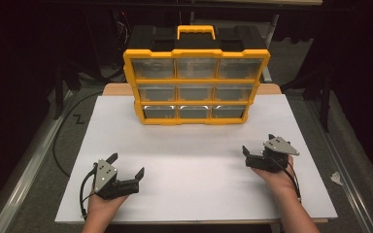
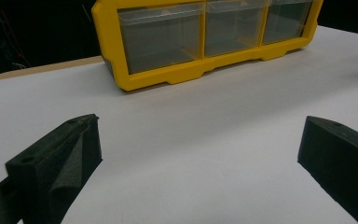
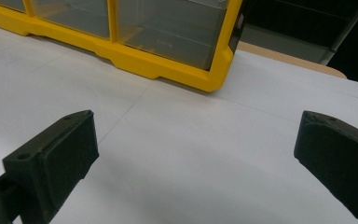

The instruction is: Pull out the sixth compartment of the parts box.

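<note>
Yellow drawer organizer (image 1: 194,82) stands upright at top centre of the high view, at the far edge of the white bench (image 1: 194,165). Three rows of three clear drawers, black body behind, yellow carry handle (image 1: 195,31) on top. All nine drawers look pushed in flush; contents can't be made out through the clear fronts.

In the left gripper view the organizer's bottom row (image 2: 205,35) runs across the top of the frame; in the right gripper view its lower right corner (image 3: 214,74) sits upper centre.

Left gripper (image 1: 126,167) is at lower left of the high view, low over the bench, fingers (image 2: 60,161) spread wide, holding nothing. Right gripper (image 1: 257,150) is at lower right, also fully spread and empty, fingers (image 3: 56,158) pointing toward the organizer.

Both are well apart from the organizer, bare bench between.

Read: nothing started. No drawer pulled, no contact, nothing laid out on the bench. Whole job left: approach, pick a drawer, grip its front lip.
</note>
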Demonstrator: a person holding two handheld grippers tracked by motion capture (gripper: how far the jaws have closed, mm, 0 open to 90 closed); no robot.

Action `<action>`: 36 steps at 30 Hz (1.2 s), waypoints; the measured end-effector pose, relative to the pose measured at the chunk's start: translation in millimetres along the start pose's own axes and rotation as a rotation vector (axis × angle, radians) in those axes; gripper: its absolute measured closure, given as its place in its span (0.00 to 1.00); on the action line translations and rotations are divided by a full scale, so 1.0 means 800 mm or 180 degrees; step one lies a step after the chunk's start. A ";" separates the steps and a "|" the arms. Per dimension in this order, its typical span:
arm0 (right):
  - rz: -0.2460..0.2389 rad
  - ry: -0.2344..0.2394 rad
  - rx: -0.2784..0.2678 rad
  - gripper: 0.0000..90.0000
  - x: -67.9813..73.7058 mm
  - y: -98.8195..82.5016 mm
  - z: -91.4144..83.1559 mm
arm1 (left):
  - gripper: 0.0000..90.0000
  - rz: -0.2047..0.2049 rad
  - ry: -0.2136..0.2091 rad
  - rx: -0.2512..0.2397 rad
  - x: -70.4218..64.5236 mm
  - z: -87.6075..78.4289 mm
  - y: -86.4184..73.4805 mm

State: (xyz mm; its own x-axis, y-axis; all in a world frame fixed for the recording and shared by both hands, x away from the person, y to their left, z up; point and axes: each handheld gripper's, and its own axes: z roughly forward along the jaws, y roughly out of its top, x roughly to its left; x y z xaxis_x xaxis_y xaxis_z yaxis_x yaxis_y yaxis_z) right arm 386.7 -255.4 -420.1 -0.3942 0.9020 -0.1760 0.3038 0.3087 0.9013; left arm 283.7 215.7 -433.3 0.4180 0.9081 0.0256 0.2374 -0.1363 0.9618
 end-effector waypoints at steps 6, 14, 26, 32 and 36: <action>-0.0151 -0.0003 0.0035 0.01 0.004 -0.001 0.000 | 0.00 -0.0005 -0.0009 0.0000 0.000 0.000 0.000; -0.0455 -0.0044 0.0114 0.01 0.013 -0.002 0.001 | 0.01 -0.0001 -0.0037 0.0010 0.000 0.001 -0.001; -0.0846 -0.0128 0.0234 0.01 0.025 -0.005 0.003 | 0.01 -0.0020 -0.0042 0.0006 0.001 0.001 -0.002; -0.1060 -0.0170 0.0292 0.01 0.031 -0.005 0.003 | 0.01 -0.0022 -0.0048 0.0007 0.001 0.000 -0.002; -0.1214 -0.0205 0.0331 0.01 0.036 -0.006 0.004 | 0.01 -0.0019 -0.0047 0.0004 0.001 0.001 -0.002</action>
State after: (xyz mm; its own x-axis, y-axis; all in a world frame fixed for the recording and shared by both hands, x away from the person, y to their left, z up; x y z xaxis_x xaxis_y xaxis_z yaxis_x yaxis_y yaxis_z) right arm 376.7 -230.3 -430.4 -0.4415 0.7328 -0.5178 0.2336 0.6510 0.7222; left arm 284.2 216.4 -434.8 0.4296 0.9029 0.0158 0.2409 -0.1315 0.9616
